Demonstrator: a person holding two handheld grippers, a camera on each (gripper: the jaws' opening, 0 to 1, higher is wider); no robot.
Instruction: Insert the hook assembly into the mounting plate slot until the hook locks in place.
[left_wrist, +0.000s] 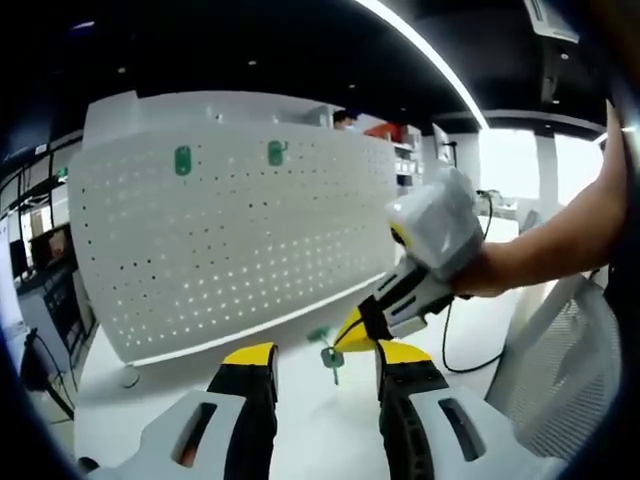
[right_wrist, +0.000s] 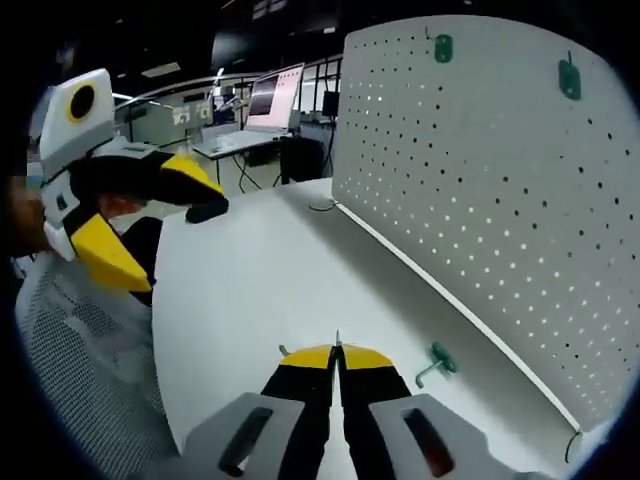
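The white perforated mounting plate (left_wrist: 230, 240) (right_wrist: 480, 170) stands upright on the white table, with two green hooks (left_wrist: 182, 160) (right_wrist: 443, 47) seated near its top edge. My right gripper (right_wrist: 338, 352) (left_wrist: 352, 333) is shut, and a green hook (left_wrist: 332, 360) hangs from its tip just above the table; a thin sliver of it shows between the jaws in the right gripper view. Another green hook (right_wrist: 437, 365) (left_wrist: 318, 333) lies on the table at the plate's foot. My left gripper (left_wrist: 327, 352) (right_wrist: 185, 247) is open with nothing in it, a short way from the right one.
A person's hand and forearm (left_wrist: 540, 250) carry the right gripper. A black cable (left_wrist: 465, 350) loops on the table (right_wrist: 240, 290). A mesh chair back (right_wrist: 80, 370) sits at the table's near edge. Desks with a monitor (right_wrist: 275, 98) stand behind.
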